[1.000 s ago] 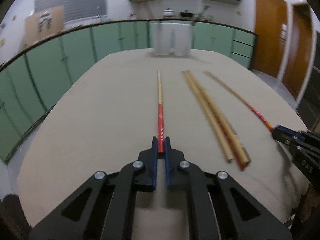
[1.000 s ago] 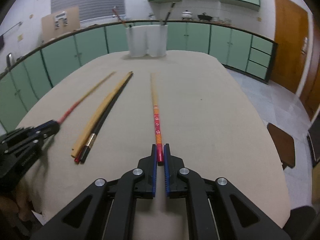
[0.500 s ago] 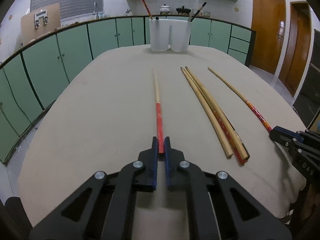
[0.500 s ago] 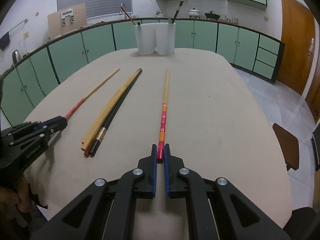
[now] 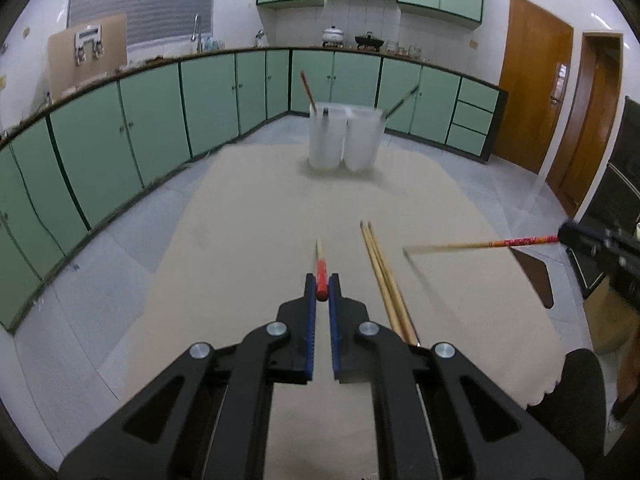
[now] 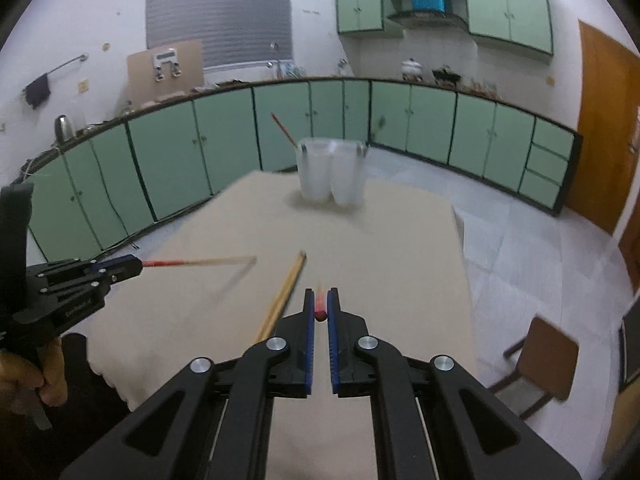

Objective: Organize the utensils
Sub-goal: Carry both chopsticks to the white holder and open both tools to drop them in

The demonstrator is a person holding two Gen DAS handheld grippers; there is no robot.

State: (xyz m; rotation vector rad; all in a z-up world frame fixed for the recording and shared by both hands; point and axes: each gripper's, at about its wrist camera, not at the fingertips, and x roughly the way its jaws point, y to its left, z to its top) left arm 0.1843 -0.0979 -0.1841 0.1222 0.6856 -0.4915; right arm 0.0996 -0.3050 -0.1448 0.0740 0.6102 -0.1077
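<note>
The left gripper (image 5: 322, 290) is clamped on the red end of a chopstick (image 5: 320, 264), its jaws nearly together; the stick points away from the camera over the table (image 5: 248, 240), its pale tip towards the far side. In the right wrist view the same gripper (image 6: 136, 267) shows at the left edge, held by a hand (image 6: 24, 376), with the stick (image 6: 200, 263) reaching out level above the cloth and its shadow on the cloth below its tip.

The right gripper (image 6: 320, 306) is likewise pinched shut on a red-ended chopstick (image 6: 319, 304) — only the short blurred butt shows between the blue pads. From the left wrist it appears at the right edge (image 5: 560, 236), its stick (image 5: 480, 245) stretching left in the air above the table.

Between the two, a bundle of chopsticks (image 5: 384, 276) lies flat on the table, running near to far. At the far end of the table stand two white cups (image 5: 344, 140) side by side, touching — the left one holds a red stick, the right one a dark stick, both leaning outward. Green cabinets (image 5: 160, 120) line the room behind, and a brown chair (image 6: 548, 360) sits right of the table.
</note>
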